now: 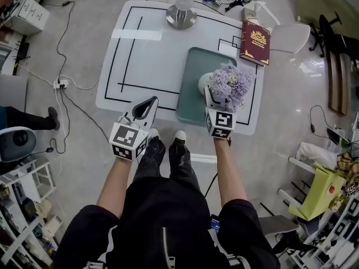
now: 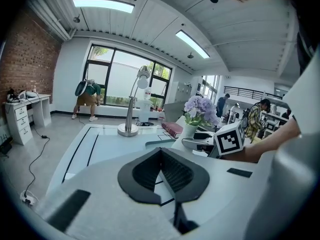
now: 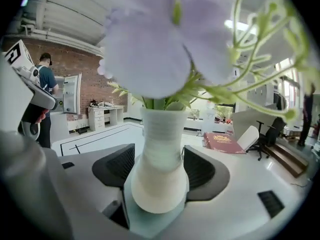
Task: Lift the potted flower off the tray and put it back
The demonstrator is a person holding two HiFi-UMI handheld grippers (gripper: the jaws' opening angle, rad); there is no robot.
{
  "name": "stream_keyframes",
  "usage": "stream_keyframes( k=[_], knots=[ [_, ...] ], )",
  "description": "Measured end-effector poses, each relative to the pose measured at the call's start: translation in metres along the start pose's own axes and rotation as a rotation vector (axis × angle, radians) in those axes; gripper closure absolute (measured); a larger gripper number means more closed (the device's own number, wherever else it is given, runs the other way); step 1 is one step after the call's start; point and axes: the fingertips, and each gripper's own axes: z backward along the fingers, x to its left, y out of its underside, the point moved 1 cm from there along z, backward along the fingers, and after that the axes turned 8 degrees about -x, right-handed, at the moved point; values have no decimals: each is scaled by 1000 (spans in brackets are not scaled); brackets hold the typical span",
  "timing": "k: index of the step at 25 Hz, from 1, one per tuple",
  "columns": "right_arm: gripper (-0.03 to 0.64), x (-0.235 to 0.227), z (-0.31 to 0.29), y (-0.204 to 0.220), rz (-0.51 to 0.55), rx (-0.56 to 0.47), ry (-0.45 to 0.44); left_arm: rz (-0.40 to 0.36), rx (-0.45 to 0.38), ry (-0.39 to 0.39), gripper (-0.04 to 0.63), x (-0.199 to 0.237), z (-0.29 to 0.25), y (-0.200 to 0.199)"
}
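Note:
The potted flower is a white ribbed vase (image 1: 205, 83) with lilac blooms (image 1: 231, 86), and it stands on the grey-green tray (image 1: 193, 66) on the white table. My right gripper (image 1: 208, 94) reaches in from the near side with its jaws on either side of the vase. In the right gripper view the vase (image 3: 159, 169) rests on the tray between the dark pads (image 3: 117, 166), which stand wide and do not press on it. My left gripper (image 1: 147, 106) hovers at the table's near edge, left of the tray. Its pads (image 2: 162, 171) are together with nothing between them.
A silver lamp base (image 1: 181, 17) stands at the table's far edge. A red book (image 1: 255, 42) lies at the far right corner. A white chair (image 1: 291, 35) sits beyond it. Black lines mark the tabletop (image 1: 151, 43). Cables run over the floor at left.

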Motion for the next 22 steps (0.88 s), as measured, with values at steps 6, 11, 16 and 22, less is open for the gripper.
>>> stream_keyframes(
  k=[6,11,16,22],
  knots=[
    [330,7,32,3,-20,11,57,-4,-5,43,591,-9,-1,0],
    [330,26,69,2,-119,41,77,-6,-14,87,591,-21,-3,-2],
    [336,60,101,-24,-194,34,-5,-3,-27,127,591,-38,-3,-4],
    [573,88,131,-75,-144,-21,-93,-24,-58,157,591,-55,8,-17]
  ],
)
